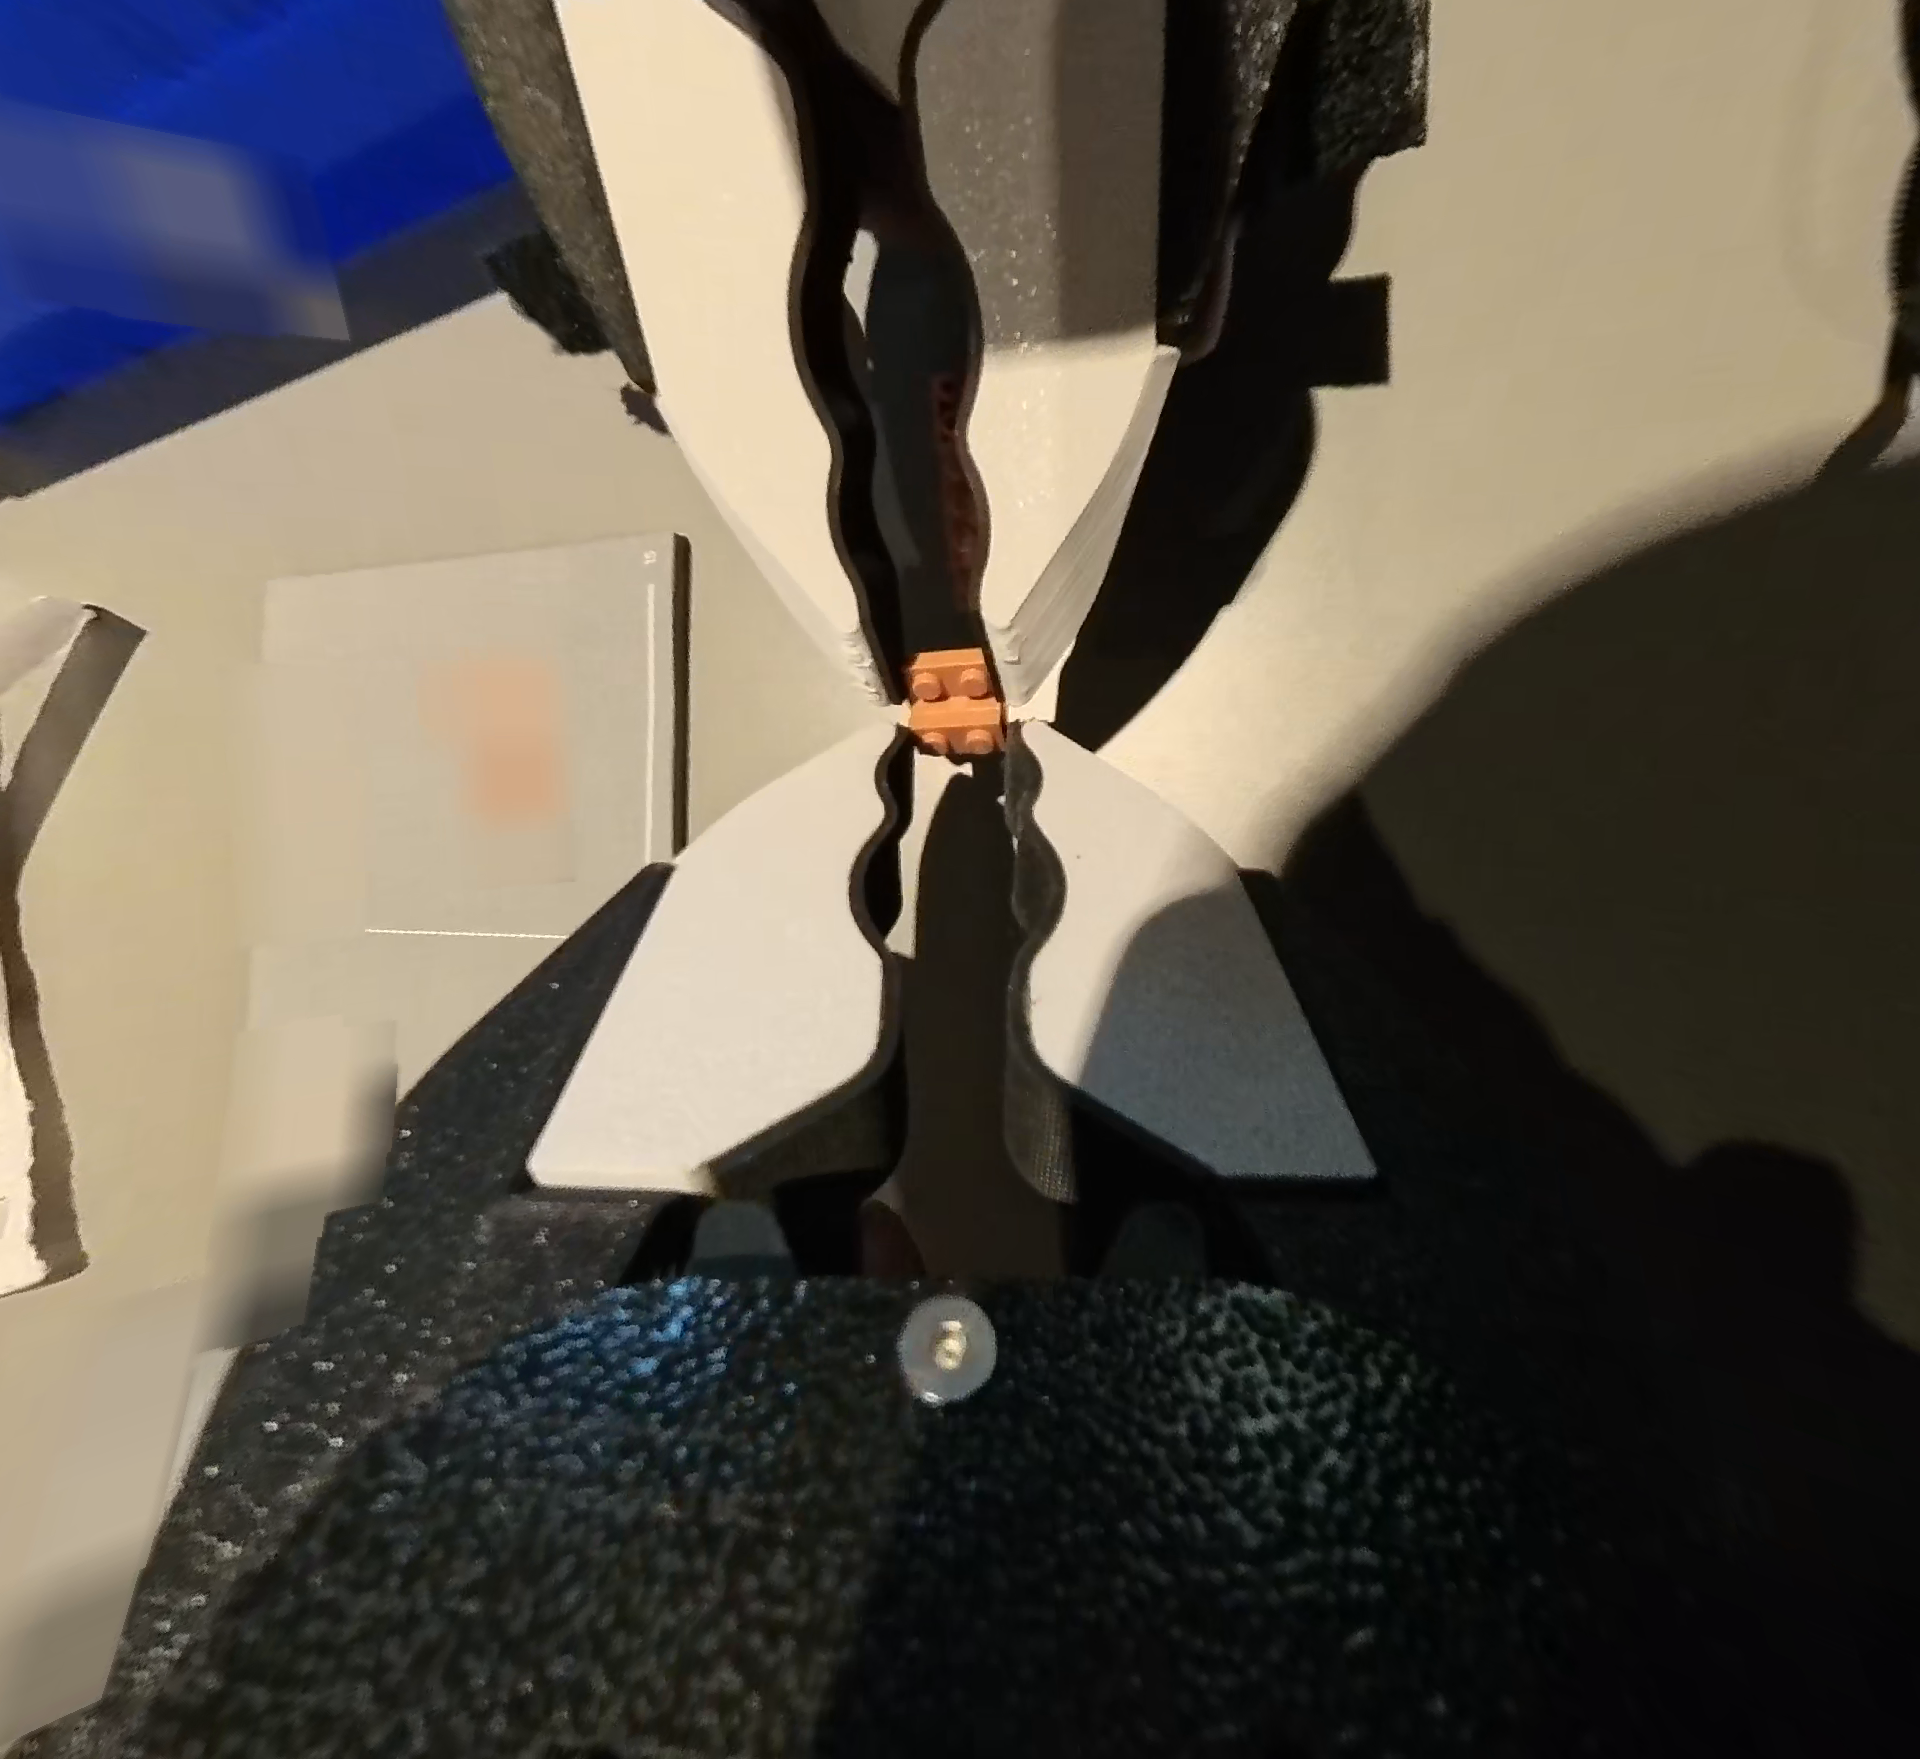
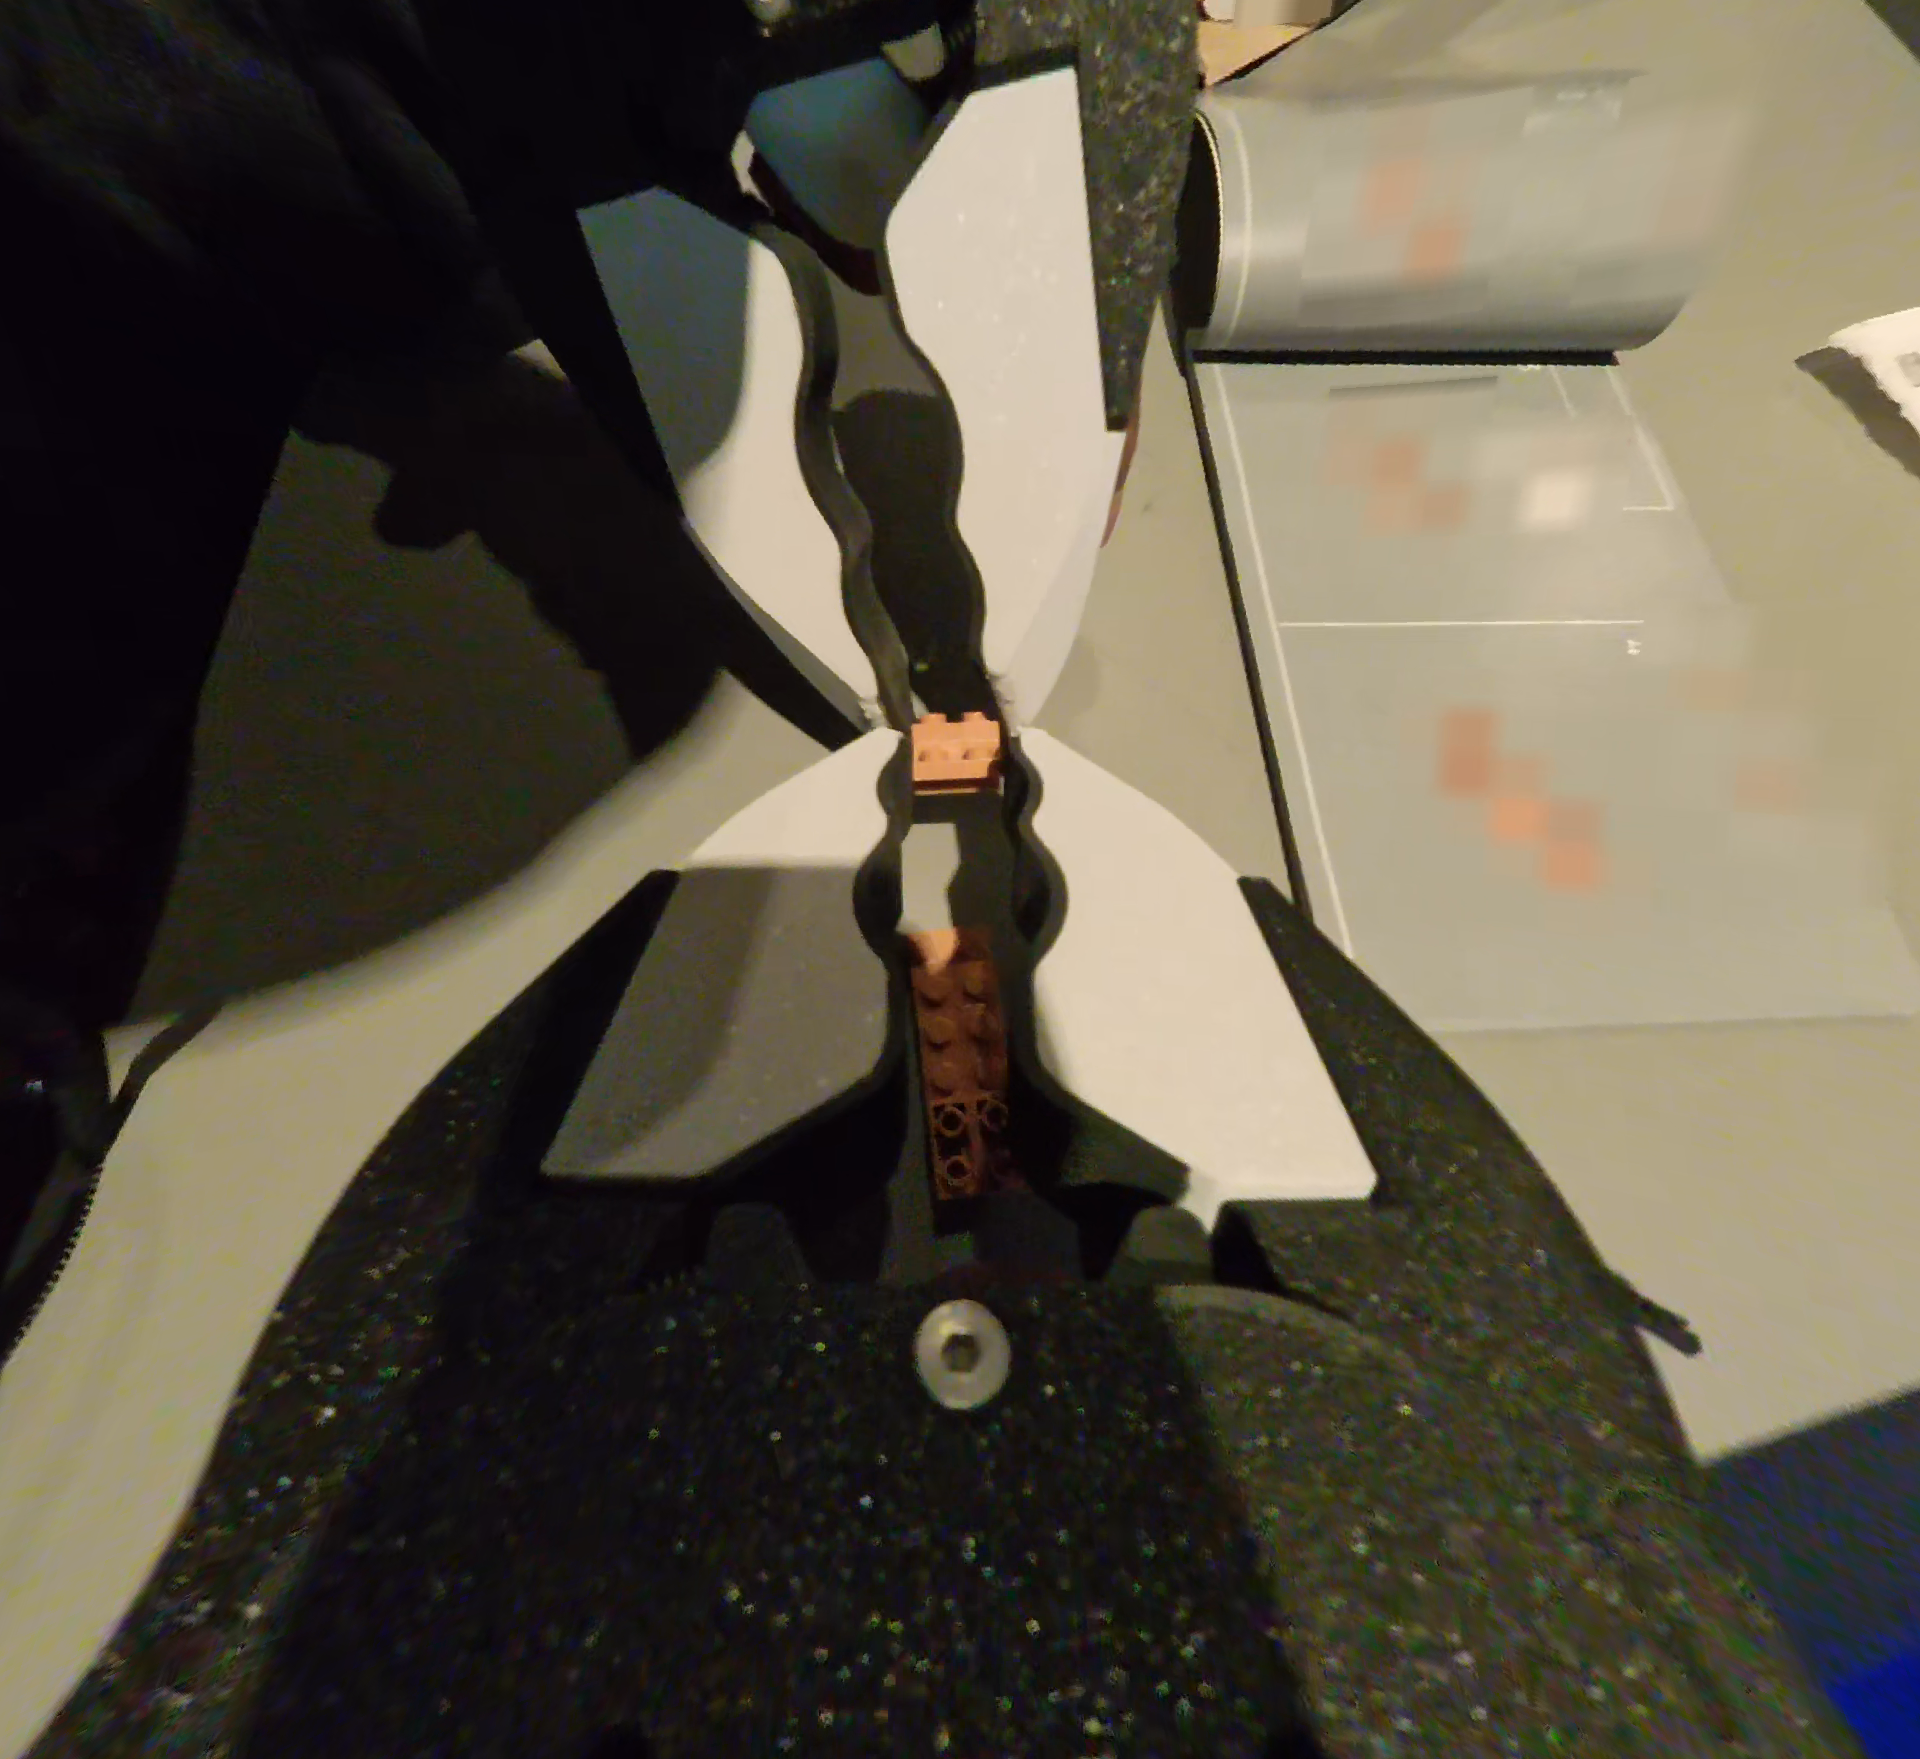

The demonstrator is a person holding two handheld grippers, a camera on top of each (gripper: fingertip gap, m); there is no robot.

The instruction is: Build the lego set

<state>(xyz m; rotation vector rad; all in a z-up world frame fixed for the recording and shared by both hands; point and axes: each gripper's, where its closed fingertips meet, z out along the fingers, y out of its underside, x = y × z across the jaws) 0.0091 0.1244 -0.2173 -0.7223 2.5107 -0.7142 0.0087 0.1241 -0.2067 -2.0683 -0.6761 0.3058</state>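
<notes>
My two grippers meet tip to tip above the table. In the left wrist view my left gripper [image 1: 956, 759] comes up from below, shut on a small orange studded piece [image 1: 958, 735]. My right gripper [image 1: 951, 670] comes down from above, shut on a second small orange piece [image 1: 943, 676] that touches the first. In the right wrist view my right gripper [image 2: 956, 790] also holds a long brown plate [image 2: 961, 1075] deeper between its jaws. The orange pieces [image 2: 956, 759] sit at its tips, against the left gripper [image 2: 940, 707]. I cannot tell whether the two orange pieces are locked together.
An open instruction booklet [image 2: 1558, 670] lies on the grey table [image 2: 1351, 1242] to the right, and also shows in the left wrist view [image 1: 468, 733]. A blue object [image 1: 208, 99] is at the far left. Torn white packaging [image 1: 42, 878] lies at the left edge. A dark sleeve [image 2: 208, 359] fills the left. Left and right tips are no more than a few centimetres apart.
</notes>
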